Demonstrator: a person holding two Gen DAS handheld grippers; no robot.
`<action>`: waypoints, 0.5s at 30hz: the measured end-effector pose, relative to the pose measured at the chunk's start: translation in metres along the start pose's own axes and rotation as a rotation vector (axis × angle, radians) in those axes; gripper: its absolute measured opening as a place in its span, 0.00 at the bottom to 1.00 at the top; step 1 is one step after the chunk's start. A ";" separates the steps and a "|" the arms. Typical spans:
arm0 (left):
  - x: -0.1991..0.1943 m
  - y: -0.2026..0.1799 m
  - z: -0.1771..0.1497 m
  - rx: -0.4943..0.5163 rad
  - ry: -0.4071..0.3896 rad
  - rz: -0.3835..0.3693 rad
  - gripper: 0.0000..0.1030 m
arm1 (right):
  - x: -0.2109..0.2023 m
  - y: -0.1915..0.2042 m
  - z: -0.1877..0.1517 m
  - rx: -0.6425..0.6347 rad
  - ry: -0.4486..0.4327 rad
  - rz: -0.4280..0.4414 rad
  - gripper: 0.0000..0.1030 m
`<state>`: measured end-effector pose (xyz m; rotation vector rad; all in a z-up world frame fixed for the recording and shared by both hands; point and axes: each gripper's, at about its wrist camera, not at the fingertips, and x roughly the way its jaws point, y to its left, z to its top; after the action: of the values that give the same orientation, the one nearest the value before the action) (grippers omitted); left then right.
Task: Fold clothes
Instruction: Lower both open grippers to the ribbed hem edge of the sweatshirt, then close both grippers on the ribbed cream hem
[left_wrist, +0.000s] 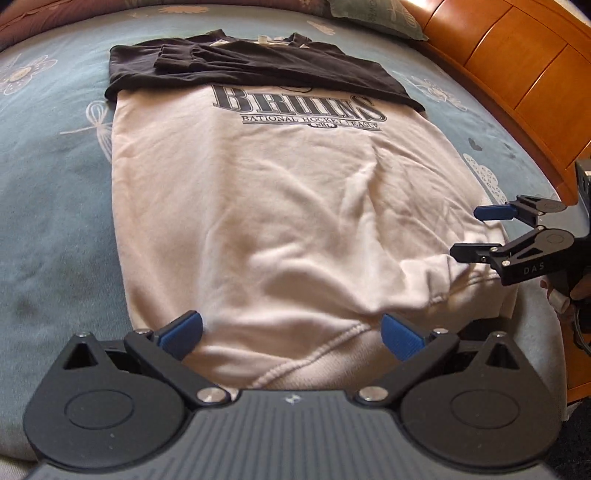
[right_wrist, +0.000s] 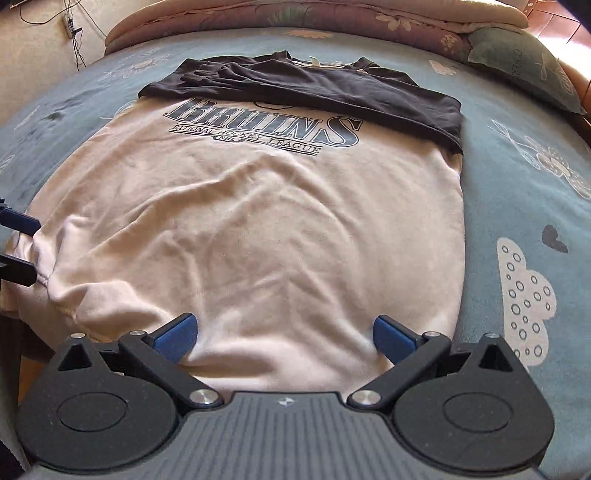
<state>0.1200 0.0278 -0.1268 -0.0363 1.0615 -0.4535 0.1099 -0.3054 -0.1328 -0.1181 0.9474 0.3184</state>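
Note:
A cream sweatshirt printed "Bruins" lies flat on the bed, front up. Its black sleeves are folded across the chest at the far end. My left gripper stands open at the near hem, with the ribbed hem between its blue pads but not pinched. In the right wrist view the left gripper shows at the left edge, around the bunched hem corner. My right gripper is open over the hem on the other side. It also appears at the right of the left wrist view.
The bed has a blue cover with flower and cloud prints. A wooden bed frame runs along the right. A green pillow and a folded quilt lie at the far end. Cables trail on the floor.

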 end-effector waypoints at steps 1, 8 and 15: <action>-0.003 -0.003 0.000 0.005 -0.013 0.004 0.99 | -0.001 0.000 -0.002 0.010 -0.006 -0.006 1.00; -0.002 -0.034 0.008 0.088 -0.067 -0.039 0.99 | 0.002 0.005 0.000 0.036 -0.007 -0.043 1.00; 0.009 -0.028 -0.011 0.113 -0.034 -0.010 0.99 | 0.001 0.004 -0.005 0.049 -0.037 -0.044 1.00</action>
<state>0.1046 0.0010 -0.1324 0.0504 1.0017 -0.5193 0.1054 -0.3024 -0.1361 -0.0880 0.9139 0.2565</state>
